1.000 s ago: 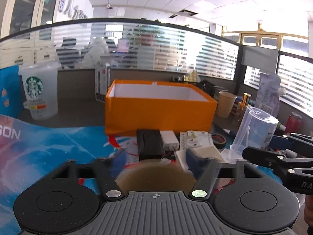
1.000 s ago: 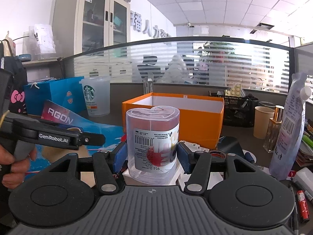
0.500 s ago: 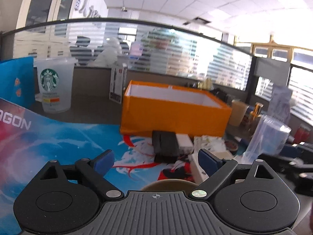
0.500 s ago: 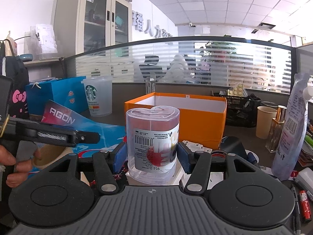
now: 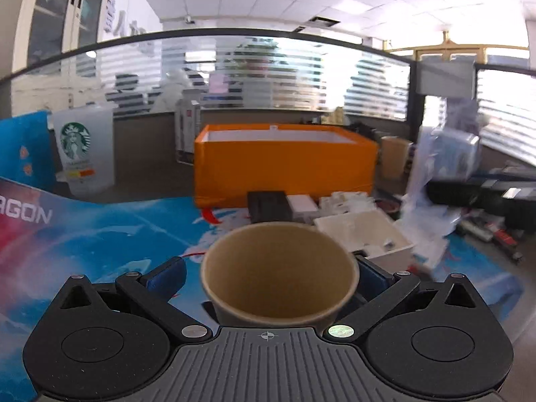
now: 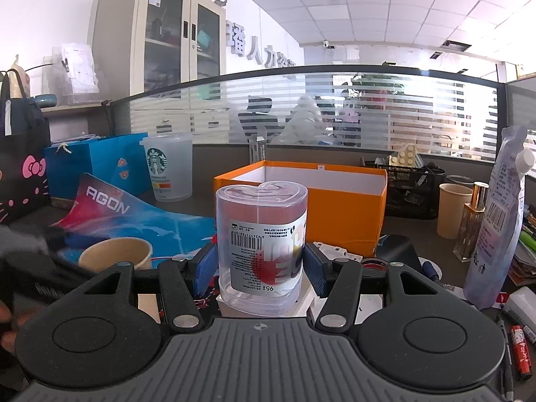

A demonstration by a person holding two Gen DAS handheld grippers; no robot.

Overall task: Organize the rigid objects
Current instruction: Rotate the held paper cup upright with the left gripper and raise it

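Near the left gripper (image 5: 271,276), between its blue pads (image 5: 167,276), stands a brown paper cup (image 5: 278,274), upright with its mouth open to the camera. The jaws have just been opening and now stand spread wide; the left pad sits clear of the cup's wall, while the right pad is just beside it (contact there cannot be told). The cup rests on a blue and red mat (image 5: 100,234) printed with AGON. Farther off on the mat lie a black box (image 5: 269,205), a small white box (image 5: 303,204) and an open white box (image 5: 365,234), and behind them sits the orange box (image 5: 284,174), open-topped with a white inside. To the far left stands a translucent Starbucks cup (image 5: 82,154).

From the right wrist view, the right gripper (image 6: 259,266) is clenched on a clear heart-shaped container (image 6: 261,238), both blue pads pressed to its sides; the container is upright, with a barcode label facing the camera and something red inside. The orange box (image 6: 348,207) stands just behind it. At the left the paper cup (image 6: 115,254) appears on the mat, with the blurred left gripper beside it. At the right stand a beige cup (image 6: 452,209), a gold-capped bottle (image 6: 470,221) and a tall spouted pouch (image 6: 499,221).
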